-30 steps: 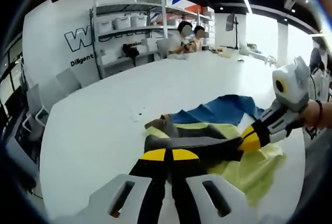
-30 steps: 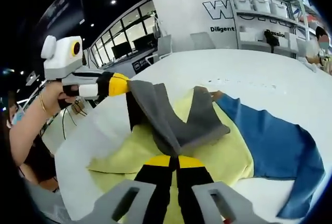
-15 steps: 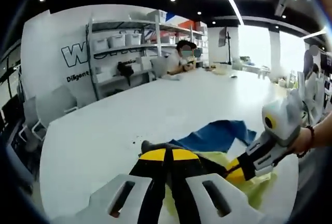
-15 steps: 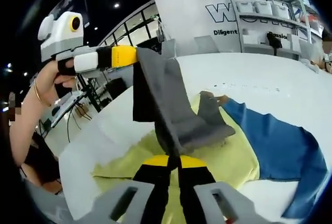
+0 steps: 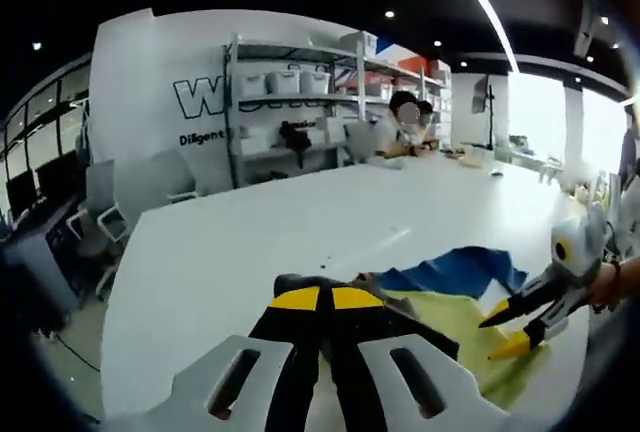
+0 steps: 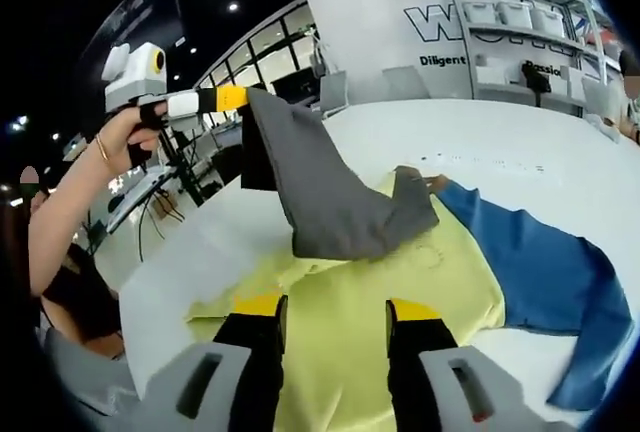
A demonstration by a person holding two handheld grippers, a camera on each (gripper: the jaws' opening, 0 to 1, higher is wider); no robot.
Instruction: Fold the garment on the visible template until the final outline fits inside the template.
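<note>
A: What is the left claw (image 6: 232, 99) doing?

B: Its yellow-tipped jaws are pinching a corner of the grey cloth panel of the soft, multi-coloured garment (image 6: 330, 202), holding it up off the counter. In the right gripper view a hand (image 6: 135, 124) is gripping that tool at the upper left, and the grey panel is hanging down from the tips, its lower edge lying on the yellow part.

A: And in its own view?

B: In the left gripper view the left claw (image 5: 322, 300) is showing its jaws pressed together, with dark cloth bunching just past them.

A: The right claw (image 6: 337, 308)?

B: Its jaws are standing spread apart, holding nothing, hovering over the pale yellow fabric panel (image 6: 400, 282). In the left gripper view the same right claw (image 5: 515, 330) is coming in from the right, jaws parted, over the yellow edge.

A: Where is the rest of the garment lying?

B: It is lying on the large white counter (image 6: 520, 142). The blue fabric panel (image 6: 545, 272) is spreading out flat beside the yellow one, touching it.

A: Anything beyond?

B: Metal shelving with white storage bins (image 5: 290, 87) is standing against a white wall, and people are sitting at the counter's far end.
</note>
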